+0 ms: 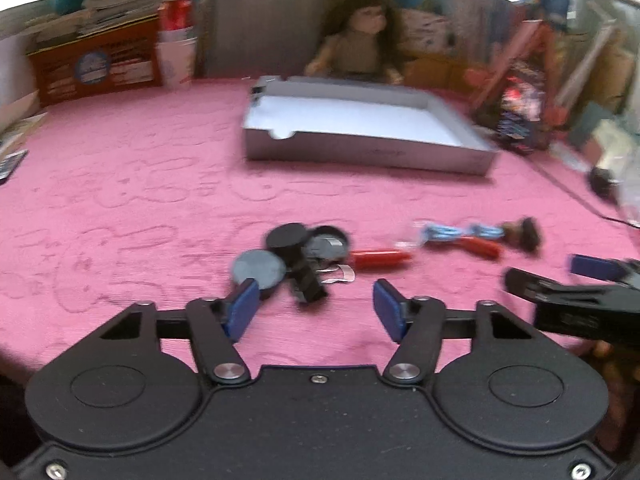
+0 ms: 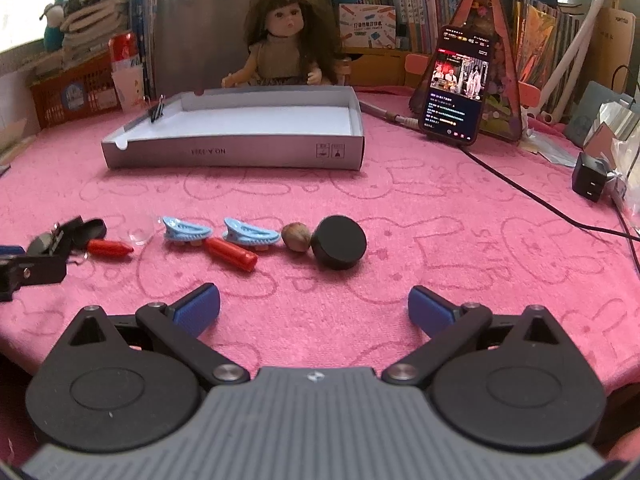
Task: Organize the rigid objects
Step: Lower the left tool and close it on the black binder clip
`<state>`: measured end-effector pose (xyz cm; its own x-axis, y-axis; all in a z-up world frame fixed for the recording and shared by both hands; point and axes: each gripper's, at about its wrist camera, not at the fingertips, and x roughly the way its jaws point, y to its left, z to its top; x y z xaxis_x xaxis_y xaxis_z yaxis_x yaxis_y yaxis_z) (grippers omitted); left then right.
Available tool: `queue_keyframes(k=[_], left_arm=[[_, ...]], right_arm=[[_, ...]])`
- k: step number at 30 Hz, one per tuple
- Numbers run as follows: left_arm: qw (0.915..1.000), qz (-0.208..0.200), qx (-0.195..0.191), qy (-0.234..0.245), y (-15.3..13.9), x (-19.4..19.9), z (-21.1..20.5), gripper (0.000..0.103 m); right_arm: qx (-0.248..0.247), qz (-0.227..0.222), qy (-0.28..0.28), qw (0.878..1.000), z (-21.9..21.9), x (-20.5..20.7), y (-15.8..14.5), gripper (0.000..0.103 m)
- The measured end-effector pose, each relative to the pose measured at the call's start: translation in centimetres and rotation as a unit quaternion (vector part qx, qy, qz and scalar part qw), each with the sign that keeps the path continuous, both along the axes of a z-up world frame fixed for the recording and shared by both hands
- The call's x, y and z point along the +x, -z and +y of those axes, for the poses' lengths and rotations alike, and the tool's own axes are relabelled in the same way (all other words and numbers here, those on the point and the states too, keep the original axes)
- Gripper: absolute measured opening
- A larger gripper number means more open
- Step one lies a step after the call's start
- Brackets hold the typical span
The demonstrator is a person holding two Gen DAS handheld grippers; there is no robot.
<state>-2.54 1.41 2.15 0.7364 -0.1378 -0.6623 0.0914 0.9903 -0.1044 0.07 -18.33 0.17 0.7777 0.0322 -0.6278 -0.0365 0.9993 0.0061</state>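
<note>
Small rigid objects lie in a row on the pink cloth. In the right wrist view: a black puck, a walnut, two blue hair clips, two red cylinders and black lids at the left. My right gripper is open and empty, short of the puck. In the left wrist view, black round lids and a black block lie just ahead of my open, empty left gripper. A grey open box stands behind.
A doll sits behind the box. A phone on a stand, its cable and a black charger are at the right. An orange basket, a red can and books line the back.
</note>
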Motion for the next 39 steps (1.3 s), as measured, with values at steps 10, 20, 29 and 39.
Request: queue_keyframes(k=[10,20,29,39], left_arm=[[1.0000,0.004,0.003,-0.006,0.5,1.0,-0.4,0.038],[0.9991,0.011,0.016,-0.038,1.1,2.4,2.2,0.034],[0.9943,0.004,0.044,-0.097,1.0,3.0,4.1,0.035],[0.9977,-0.012,0.031,-0.059,0.8,3.0,1.3,0.042]], right_arm=[[-0.024,-0.021,0.009,0.999,0.0,0.4,-0.4,0.103],[-0.022,-0.020,0.017,0.999,-0.4,0.6,-0.3,0.103],[-0.021,-0.017,0.017,0.999,-0.4,0.9,-0.3,0.103],[-0.012,-0.017,0.022,1.000,-0.4,1.1,-0.2,0.103]])
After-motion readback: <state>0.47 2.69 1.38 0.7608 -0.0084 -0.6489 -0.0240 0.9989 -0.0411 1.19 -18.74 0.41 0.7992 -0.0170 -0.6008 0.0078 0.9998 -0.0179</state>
